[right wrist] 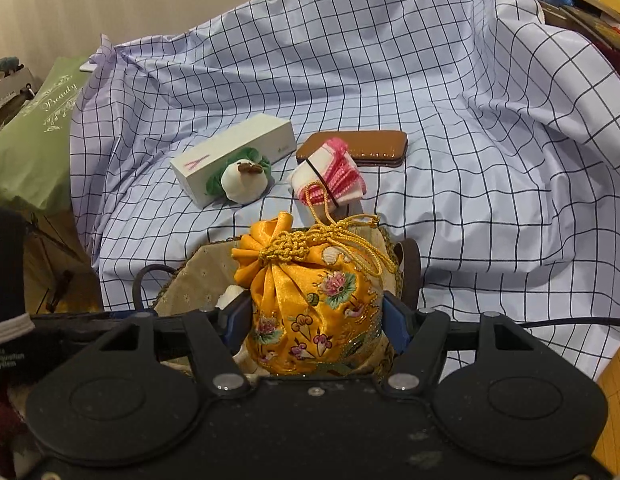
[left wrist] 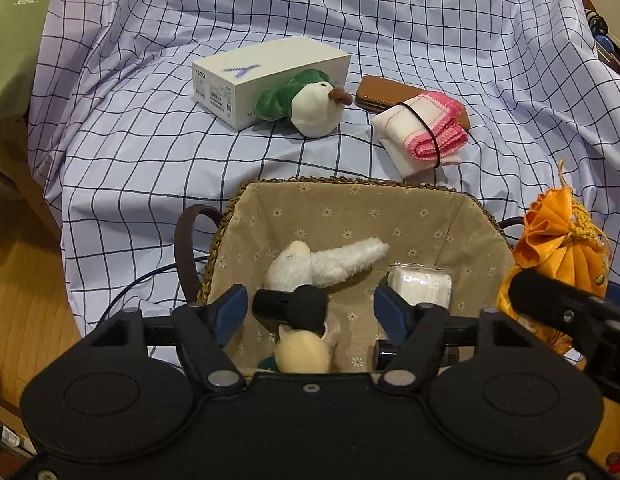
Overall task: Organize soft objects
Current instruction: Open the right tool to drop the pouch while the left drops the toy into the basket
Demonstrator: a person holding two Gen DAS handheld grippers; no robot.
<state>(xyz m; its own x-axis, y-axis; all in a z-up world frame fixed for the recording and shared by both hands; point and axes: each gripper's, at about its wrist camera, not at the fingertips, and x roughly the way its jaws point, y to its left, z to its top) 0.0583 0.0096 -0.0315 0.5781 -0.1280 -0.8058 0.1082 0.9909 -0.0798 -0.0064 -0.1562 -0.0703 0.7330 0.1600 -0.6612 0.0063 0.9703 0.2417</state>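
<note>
Our left gripper [left wrist: 310,306] hangs over the lined basket [left wrist: 462,216], jaws released, touching neither the plush toy [left wrist: 306,354] below them nor the white stuffed animal [left wrist: 326,264] and wrapped white pack [left wrist: 424,284] inside. Our right gripper [right wrist: 316,320] grasps the orange drawstring pouch [right wrist: 314,304] above the basket's rim. The duck toy [left wrist: 314,108] and folded cloth [left wrist: 420,130] lie on the checked sheet [left wrist: 150,140].

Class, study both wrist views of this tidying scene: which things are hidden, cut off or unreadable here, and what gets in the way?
- Small toy, left wrist view: a black part and the gripper body cover most of it.
- Basket, right wrist view: the orange pouch hides its inside.
- Brown case, left wrist view: the pink-and-white cloth bundle covers one end.
- White box, left wrist view: label print too small to read.
</note>
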